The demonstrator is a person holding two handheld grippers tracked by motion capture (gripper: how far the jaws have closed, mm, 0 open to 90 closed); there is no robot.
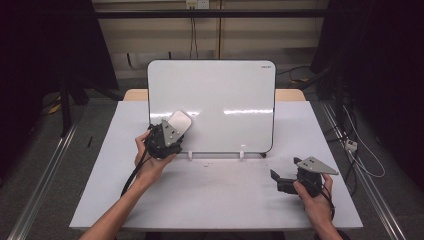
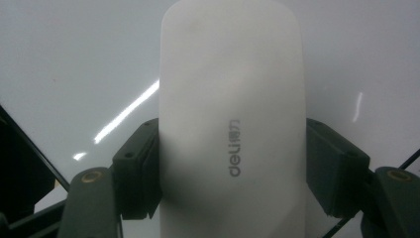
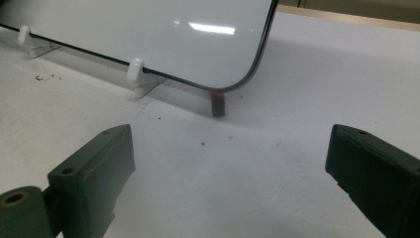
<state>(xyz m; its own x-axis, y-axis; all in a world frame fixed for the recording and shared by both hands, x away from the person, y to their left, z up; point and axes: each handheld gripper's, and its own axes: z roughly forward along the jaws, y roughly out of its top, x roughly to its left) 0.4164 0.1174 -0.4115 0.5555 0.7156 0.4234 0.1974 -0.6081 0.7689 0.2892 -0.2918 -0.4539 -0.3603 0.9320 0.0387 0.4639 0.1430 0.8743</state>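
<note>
From above, the left gripper (image 1: 172, 131) presses a white eraser (image 1: 180, 121) to the whiteboard's (image 1: 225, 95) lower left, the right gripper (image 1: 284, 179) resting on the table (image 1: 225, 195). The left gripper view adds grey "deli" lettering, both jaws clamping the eraser's sides. The right gripper view has jaws wide apart, empty, facing 2 white feet (image 3: 141, 79).

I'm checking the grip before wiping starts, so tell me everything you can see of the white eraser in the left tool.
The white oblong plastic eraser has rounded ends and a smooth matte top bearing a grey "deli" logo. The left tool is shut on it, one black jaw pressing each long side. In the high view it lies against the lower left part of the glossy whiteboard, which stands propped upright on the table. Its underside is hidden, so whether it truly touches the board cannot be told.
</note>
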